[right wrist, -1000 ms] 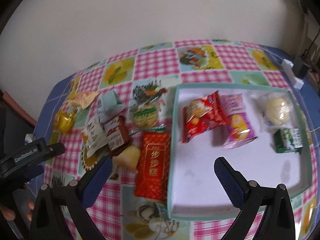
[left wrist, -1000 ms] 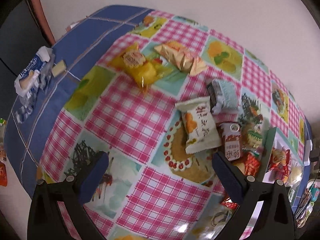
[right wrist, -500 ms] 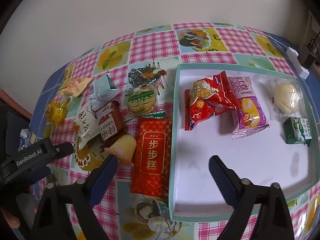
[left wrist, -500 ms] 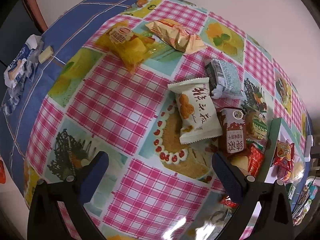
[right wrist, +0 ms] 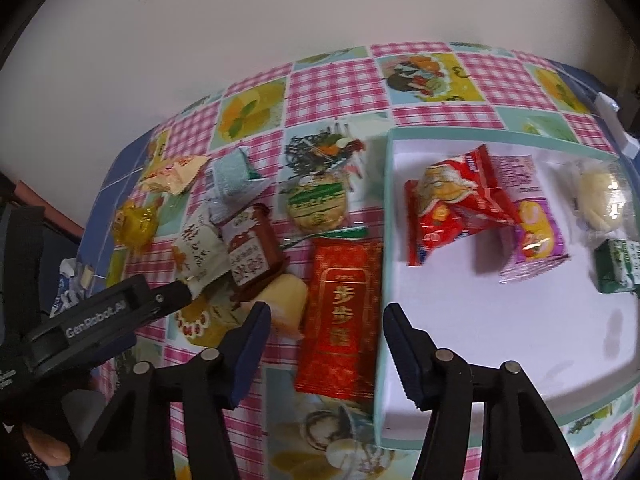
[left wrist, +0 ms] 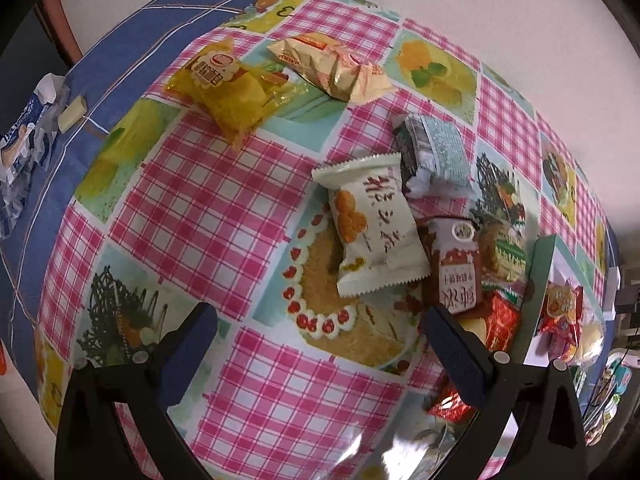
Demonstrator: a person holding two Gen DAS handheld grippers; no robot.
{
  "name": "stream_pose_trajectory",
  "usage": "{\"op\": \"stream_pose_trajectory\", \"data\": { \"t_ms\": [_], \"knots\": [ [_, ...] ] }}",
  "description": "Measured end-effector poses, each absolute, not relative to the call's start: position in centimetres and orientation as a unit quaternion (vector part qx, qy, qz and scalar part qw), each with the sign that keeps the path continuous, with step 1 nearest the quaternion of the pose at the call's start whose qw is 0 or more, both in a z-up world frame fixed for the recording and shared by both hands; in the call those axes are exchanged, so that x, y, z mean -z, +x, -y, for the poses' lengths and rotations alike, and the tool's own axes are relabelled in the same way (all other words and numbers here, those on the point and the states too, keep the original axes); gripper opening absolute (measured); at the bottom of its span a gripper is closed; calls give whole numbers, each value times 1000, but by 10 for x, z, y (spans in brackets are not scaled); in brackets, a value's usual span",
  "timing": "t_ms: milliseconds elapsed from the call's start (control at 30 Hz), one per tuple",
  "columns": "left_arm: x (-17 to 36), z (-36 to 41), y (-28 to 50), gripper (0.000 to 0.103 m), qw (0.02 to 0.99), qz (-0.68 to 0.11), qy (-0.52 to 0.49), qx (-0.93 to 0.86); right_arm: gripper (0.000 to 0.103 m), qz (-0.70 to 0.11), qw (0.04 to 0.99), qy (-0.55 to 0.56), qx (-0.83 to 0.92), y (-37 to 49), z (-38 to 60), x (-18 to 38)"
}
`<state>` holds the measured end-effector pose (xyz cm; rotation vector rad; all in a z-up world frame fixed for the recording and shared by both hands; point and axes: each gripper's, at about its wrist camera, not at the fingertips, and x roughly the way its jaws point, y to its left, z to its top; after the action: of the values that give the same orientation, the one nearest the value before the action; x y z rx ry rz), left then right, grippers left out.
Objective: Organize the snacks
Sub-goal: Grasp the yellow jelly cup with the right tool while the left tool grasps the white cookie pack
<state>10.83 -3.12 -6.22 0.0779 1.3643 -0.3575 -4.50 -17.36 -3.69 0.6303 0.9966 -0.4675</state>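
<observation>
Loose snacks lie on the checked tablecloth (left wrist: 192,208). In the left wrist view my left gripper (left wrist: 324,340) is open over bare cloth, just below a white packet (left wrist: 376,228); a brown-red packet (left wrist: 458,268) and a grey packet (left wrist: 436,152) lie beside it. In the right wrist view my right gripper (right wrist: 328,340) hangs over a long red packet (right wrist: 344,312). Its jaws are closing, with the packet between them but untouched by the pads. Right of it, the teal-rimmed white tray (right wrist: 388,240) holds a red packet (right wrist: 452,208), a purple packet (right wrist: 532,232), a pale bun (right wrist: 604,200) and a green box (right wrist: 616,268).
A yellow packet (left wrist: 224,84) and an orange-beige packet (left wrist: 332,64) lie at the far side near the wall. A crumpled blue-white wrapper (left wrist: 24,140) sits on the blue cloth at left. A round biscuit pack (right wrist: 318,204) and a pale yellow snack (right wrist: 286,300) lie left of the tray.
The right jaws have narrowed from wide open and now frame the long red packet. The left gripper has sunk a little toward the cloth, still open.
</observation>
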Motion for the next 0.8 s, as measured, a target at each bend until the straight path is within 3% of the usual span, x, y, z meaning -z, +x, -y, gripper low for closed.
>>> {"op": "stream_pose_trajectory", "data": {
  "t_ms": [800],
  "knots": [
    [92, 77, 174, 102, 774, -608, 43, 175, 61, -486, 812, 276, 170, 1, 153, 69]
  ]
}}
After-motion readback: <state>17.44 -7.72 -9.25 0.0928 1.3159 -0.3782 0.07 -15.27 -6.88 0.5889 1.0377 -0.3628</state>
